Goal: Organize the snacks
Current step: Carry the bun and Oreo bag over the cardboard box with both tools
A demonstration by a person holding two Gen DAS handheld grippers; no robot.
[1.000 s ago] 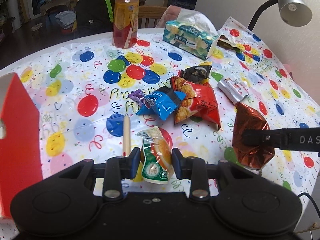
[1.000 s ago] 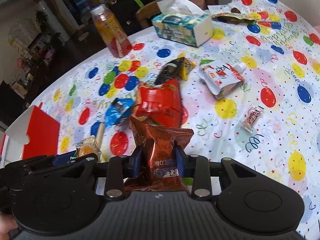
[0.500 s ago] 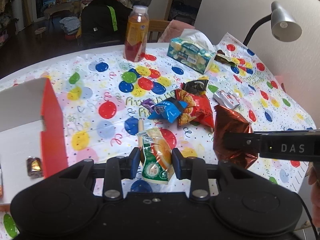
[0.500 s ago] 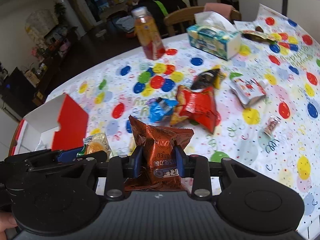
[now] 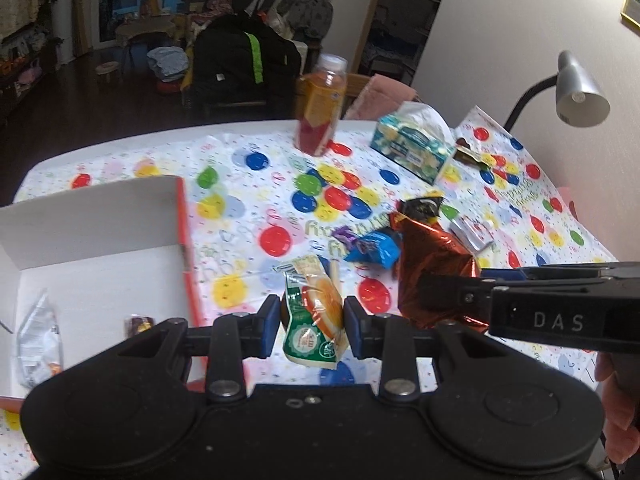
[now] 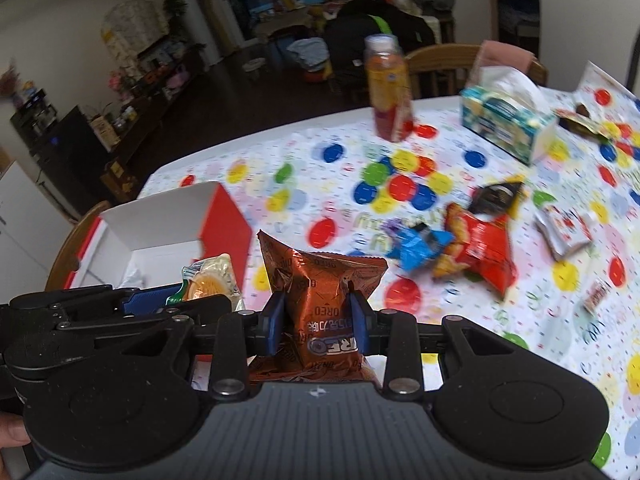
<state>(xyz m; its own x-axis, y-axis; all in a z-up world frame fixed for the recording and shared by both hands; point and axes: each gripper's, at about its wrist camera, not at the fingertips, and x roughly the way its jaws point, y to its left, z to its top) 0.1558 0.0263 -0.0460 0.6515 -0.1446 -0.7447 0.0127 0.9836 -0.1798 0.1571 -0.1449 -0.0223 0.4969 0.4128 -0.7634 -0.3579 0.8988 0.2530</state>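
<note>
The left gripper (image 5: 308, 318) pinches a green, white and orange plastic snack packet (image 5: 314, 316) between its blue-padded fingers (image 5: 269, 326); the packet is held clear above the table, its printed green end hanging below the pads. The right gripper (image 6: 316, 326) is clamped on a copper-brown foil Oreo bag (image 6: 320, 300), the bag standing upright between the pads with its crimped top edge uppermost; in the left wrist view the same bag (image 5: 430, 276) shows to the right of the green packet, near it but apart.

To the left sits an open red cardboard box with a white interior (image 5: 96, 240), its flap raised; inside lie a clear crinkled wrapper (image 5: 38, 340) and a small dark wrapped sweet (image 5: 138, 325), apart from each other. The left gripper is just beside the box's red right wall; the right gripper is further right.

The table carries a white cloth printed with coloured balloons (image 6: 280, 168); on it, well apart from both grippers, lie a blue snack packet (image 6: 420, 246), a red crisp bag (image 6: 484, 248) touching it, a black and yellow packet (image 6: 498, 196) just behind, a silver and red pouch (image 6: 564, 232) to the right, and a small wrapped sweet (image 6: 596, 294) nearer the edge; further back stand an orange-filled plastic bottle (image 6: 388, 92) and a teal tissue box (image 6: 508, 124). A grey desk lamp (image 5: 576, 88) leans over the far right side.
</note>
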